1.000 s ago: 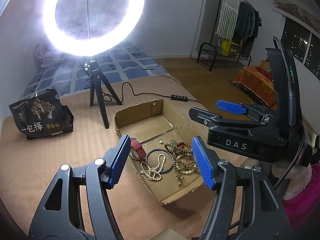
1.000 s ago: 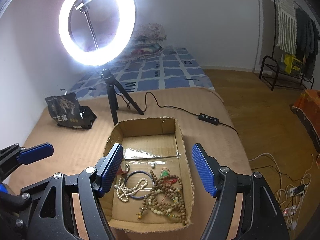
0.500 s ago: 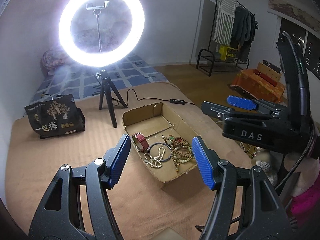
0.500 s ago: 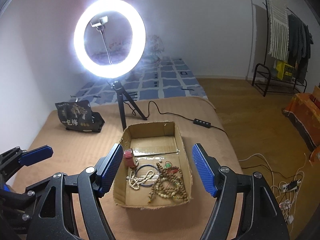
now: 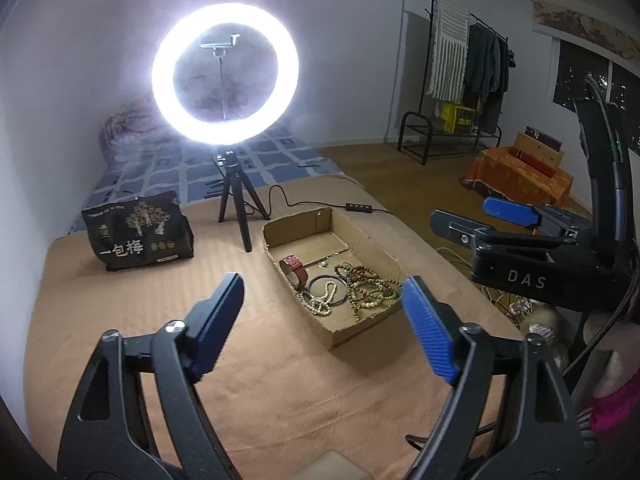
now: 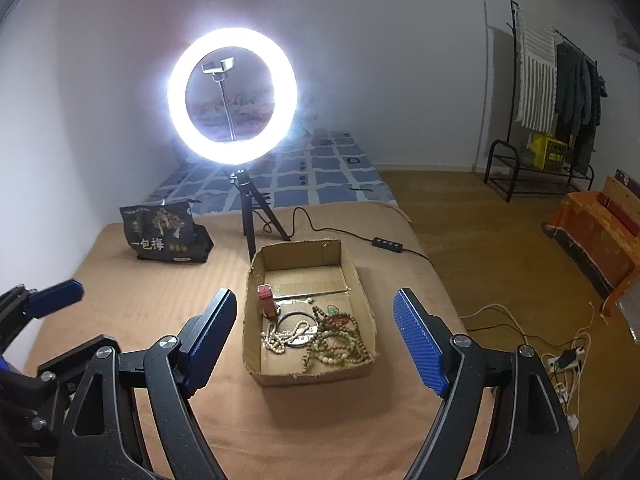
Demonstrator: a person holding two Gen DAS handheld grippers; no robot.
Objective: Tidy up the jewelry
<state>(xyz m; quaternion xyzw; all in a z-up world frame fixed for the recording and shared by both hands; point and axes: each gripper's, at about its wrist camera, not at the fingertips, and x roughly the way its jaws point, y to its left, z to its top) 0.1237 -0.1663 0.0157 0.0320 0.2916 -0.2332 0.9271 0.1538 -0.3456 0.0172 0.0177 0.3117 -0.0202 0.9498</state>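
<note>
Left wrist view: my left gripper [image 5: 322,312] hangs spread wide and empty above the tan bed [image 5: 120,312], and my right gripper [image 6: 314,332] is spread just the same. Between them sits the cardboard box [image 6: 358,276] near the bed's right edge, holding a red watch [image 6: 267,300], a dark bangle [image 6: 298,329], pale beads [image 6: 280,338] and brown bead strands [image 6: 340,346]. Ring light [image 6: 232,96] stands behind it.

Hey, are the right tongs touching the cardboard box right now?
Apart. The right wrist view shows the right tongs open and hovering short of the cardboard box; in the left wrist view they hang in the air beside it.
</note>
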